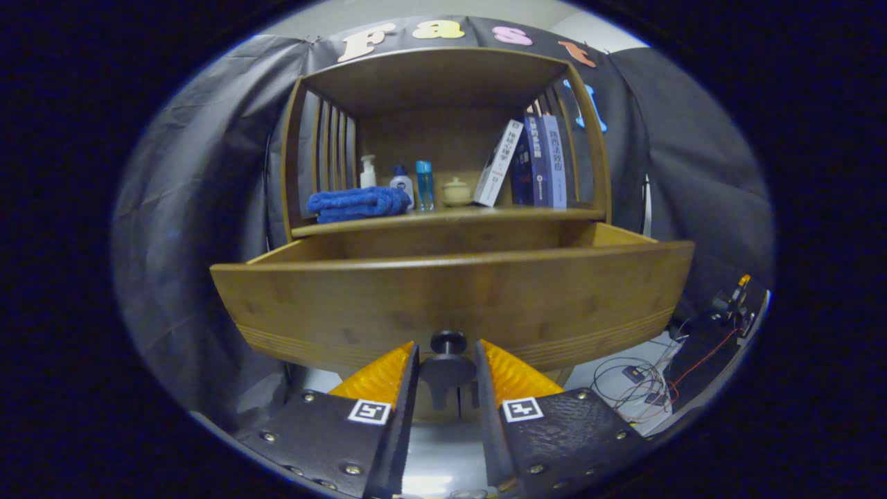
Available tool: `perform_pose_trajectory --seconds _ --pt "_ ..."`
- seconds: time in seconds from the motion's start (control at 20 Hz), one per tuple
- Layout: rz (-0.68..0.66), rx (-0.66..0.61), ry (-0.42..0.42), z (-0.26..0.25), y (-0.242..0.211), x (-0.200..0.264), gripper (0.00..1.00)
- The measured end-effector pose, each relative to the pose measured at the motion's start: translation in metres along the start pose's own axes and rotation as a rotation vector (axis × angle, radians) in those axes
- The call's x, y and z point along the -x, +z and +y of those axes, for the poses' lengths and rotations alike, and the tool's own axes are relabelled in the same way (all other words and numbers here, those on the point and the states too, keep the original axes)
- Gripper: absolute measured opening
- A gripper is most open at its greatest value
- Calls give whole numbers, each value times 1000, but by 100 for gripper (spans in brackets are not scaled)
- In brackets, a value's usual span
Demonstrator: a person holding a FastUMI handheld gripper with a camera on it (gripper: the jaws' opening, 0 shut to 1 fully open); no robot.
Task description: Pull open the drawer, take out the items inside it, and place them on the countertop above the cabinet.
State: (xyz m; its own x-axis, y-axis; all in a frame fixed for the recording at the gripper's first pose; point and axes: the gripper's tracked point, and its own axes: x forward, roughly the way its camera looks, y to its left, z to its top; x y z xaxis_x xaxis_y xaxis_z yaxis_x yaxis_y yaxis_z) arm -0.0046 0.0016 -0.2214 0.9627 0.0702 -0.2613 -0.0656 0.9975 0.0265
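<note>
The drawer [450, 291] is pulled out — the gripper [448, 360] sits spread around its knob [448, 341], not squeezing — next, probably reach inside.

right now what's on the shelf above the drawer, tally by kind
towel: 1
bottles: 3
jar: 1
books: 3
total: 8
The tongs sit open, a finger on either side of the knob of the pulled-out drawer.
</note>
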Motion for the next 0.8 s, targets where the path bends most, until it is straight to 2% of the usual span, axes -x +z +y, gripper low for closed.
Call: perform_pose_trajectory --seconds 0.2,0.35,0.45,0.65,0.8 --pt "-109 -40 2 5 72 -3 44" --pt "-104 -27 -1 8 99 -29 44" --pt "-87 -39 25 14 107 -53 44" --pt "74 -67 15 9 92 -109 44" --pt "199 -9 -29 -1 77 -133 44"
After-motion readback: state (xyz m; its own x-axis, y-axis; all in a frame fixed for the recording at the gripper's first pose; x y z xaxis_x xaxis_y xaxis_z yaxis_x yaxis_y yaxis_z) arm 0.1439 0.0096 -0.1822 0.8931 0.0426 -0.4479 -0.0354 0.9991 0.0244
